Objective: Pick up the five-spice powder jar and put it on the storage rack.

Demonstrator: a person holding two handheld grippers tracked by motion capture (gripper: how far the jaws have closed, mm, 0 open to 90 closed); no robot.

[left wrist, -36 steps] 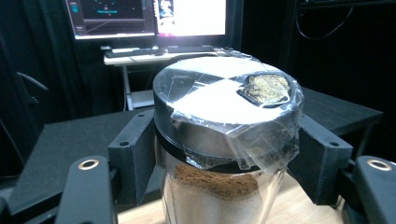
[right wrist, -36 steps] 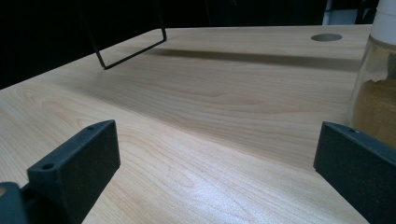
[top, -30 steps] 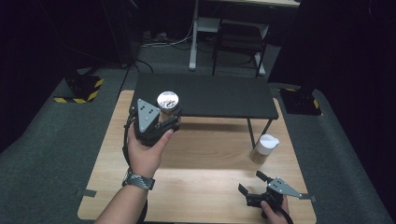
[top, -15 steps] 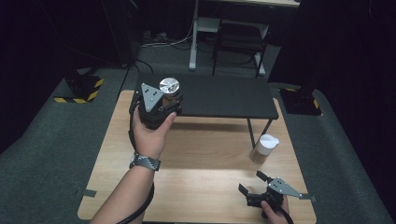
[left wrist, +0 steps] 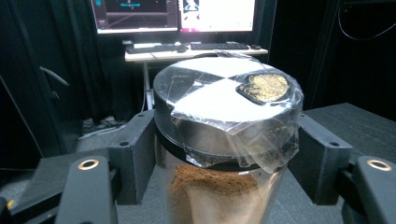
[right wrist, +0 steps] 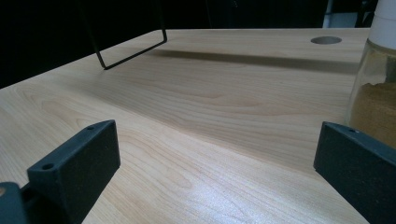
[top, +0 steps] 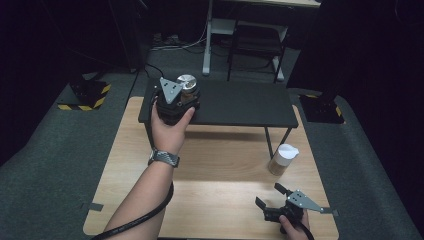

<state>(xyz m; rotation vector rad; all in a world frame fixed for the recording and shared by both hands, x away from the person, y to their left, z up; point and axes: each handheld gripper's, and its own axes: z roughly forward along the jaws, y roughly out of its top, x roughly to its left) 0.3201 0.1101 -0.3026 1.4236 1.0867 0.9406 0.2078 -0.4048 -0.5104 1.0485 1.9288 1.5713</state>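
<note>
Left tool point(left wrist: 224, 154): I see brown powder in its clamped, foil-topped jar point(left wrist: 224, 140). Right tool point(right wrist: 219, 172): jaws wide, empty; white-lidded jar point(right wrist: 373, 93) just beyond its right jaw.

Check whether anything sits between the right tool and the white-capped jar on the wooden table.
Nothing visible stands between them. The right tool rests open on the light wooden table, and the glass jar with the white cap and brown powder stands just beyond it, with bare wood between in the high view.

Left claw point(top: 184, 96) around silver-lidded jar point(top: 187, 83) over black shelf point(top: 240, 102)
</note>
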